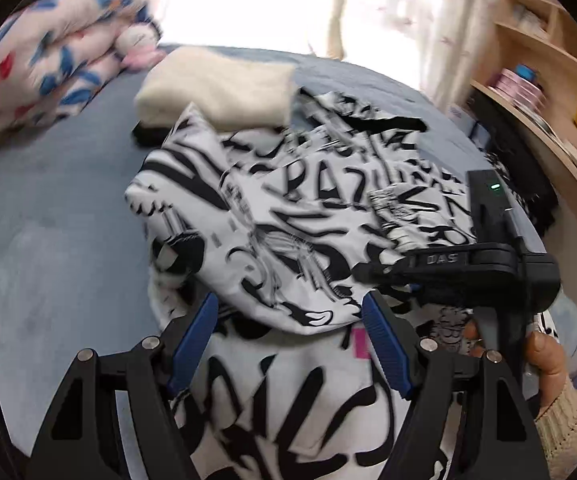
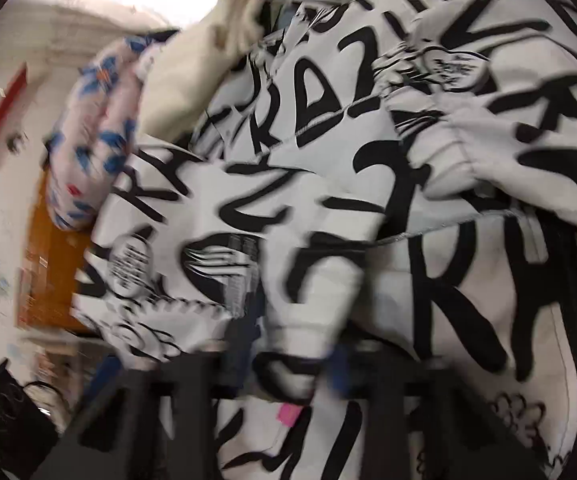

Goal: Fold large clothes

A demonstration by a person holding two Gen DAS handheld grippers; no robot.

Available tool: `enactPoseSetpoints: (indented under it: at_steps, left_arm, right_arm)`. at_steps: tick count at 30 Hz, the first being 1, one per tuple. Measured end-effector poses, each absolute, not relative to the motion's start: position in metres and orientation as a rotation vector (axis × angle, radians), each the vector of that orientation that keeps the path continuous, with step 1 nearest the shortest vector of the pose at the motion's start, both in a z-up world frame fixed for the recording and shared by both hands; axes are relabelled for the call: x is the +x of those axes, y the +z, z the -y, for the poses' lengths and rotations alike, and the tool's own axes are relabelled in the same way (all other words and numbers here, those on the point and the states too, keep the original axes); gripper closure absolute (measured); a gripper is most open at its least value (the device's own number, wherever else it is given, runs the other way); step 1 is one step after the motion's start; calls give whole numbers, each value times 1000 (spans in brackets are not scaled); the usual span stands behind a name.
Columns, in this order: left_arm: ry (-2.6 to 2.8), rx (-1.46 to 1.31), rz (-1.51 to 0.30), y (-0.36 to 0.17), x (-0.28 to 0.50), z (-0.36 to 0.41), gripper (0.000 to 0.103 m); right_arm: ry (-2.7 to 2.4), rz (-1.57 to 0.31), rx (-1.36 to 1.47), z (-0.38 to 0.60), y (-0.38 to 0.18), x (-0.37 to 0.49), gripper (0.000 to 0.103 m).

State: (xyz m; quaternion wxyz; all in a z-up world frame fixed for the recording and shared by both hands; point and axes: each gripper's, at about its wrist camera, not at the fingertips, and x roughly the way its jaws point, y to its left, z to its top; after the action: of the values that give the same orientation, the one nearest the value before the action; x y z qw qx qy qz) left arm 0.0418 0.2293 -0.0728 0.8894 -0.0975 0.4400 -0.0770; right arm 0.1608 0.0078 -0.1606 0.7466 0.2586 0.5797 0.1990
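The garment (image 1: 288,216), white with heavy black lettering, lies bunched on the grey-blue bed (image 1: 48,208), its near edge folded over itself right in front of me. My left tool (image 1: 288,332) stands wide, blue pads (image 1: 198,332) on either side of that folded edge without pressing it; nothing is held there. A small pink tag (image 1: 361,344) shows on the cloth just inside the right-hand pad.

My right tool (image 1: 372,272) comes in from the right of the left view, its dark tip lying on the garment, my hand (image 1: 544,356) and a knit sleeve (image 1: 568,424) behind it. In its own view (badly blurred) the fingers (image 2: 244,336) look close together with printed cloth bunched at them (image 2: 296,364), but I cannot tell whether they pinch it. The pink tag (image 2: 290,416) shows there too, near the bottom.

Beyond the garment sits a folded cream cloth (image 1: 216,88), touching its far edge, and at the far left a floral quilt (image 1: 48,60). Wooden shelves (image 1: 548,92) stand on the right.
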Motion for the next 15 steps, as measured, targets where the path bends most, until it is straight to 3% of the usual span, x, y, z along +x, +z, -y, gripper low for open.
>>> enactPoseSetpoints:
  at_steps: [9, 15]
  left_arm:
    - [-106, -324, -951, -94, 49, -260, 30]
    - [-114, -294, -995, -113, 59, -248, 30]
  right_arm:
    - [210, -827, 207, 32, -32, 151, 90]
    - [84, -882, 93, 77, -56, 165, 90]
